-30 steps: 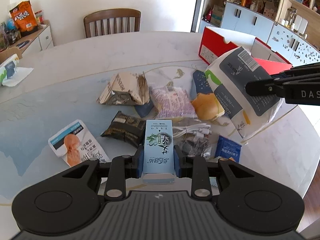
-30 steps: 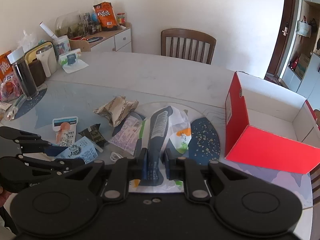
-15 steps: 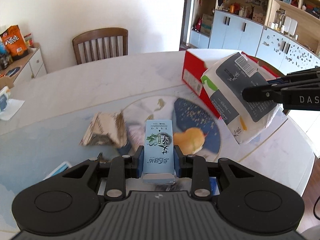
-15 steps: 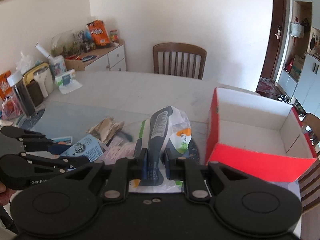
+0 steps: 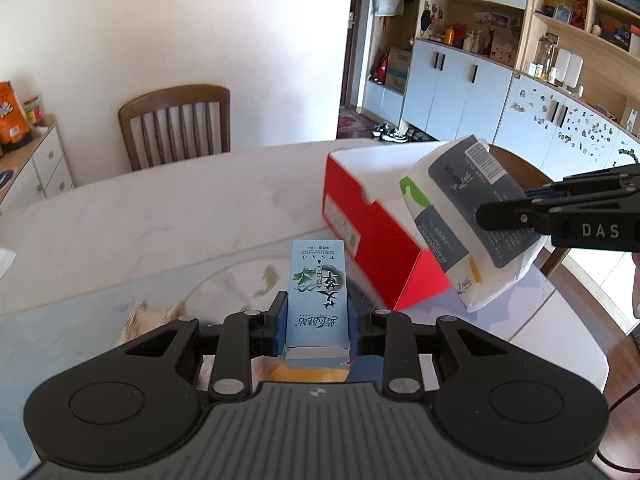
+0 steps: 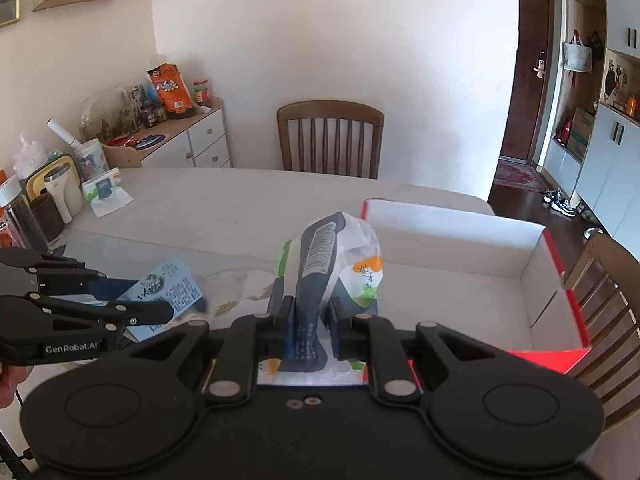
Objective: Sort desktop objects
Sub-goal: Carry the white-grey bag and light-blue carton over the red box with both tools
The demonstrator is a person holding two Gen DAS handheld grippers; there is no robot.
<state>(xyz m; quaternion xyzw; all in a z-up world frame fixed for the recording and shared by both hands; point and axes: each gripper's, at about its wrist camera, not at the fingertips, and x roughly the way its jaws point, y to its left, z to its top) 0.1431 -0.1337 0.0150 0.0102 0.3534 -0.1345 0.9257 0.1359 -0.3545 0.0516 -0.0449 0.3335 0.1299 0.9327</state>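
The left gripper (image 5: 317, 316) clamps a light-blue carton (image 5: 317, 292) at frame centre; the right gripper (image 6: 310, 312) pinches a white-and-grey bag (image 6: 332, 256) (red box (image 6: 460, 252) right of it).

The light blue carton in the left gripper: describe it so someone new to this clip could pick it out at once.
Start at the big red box with the white inside on the marble table. Just left of its near corner, the left gripper holds a slim light blue carton upright. Unlike the white and grey bag in the right gripper, it is a rigid rectangle with black calligraphy and green leaves.
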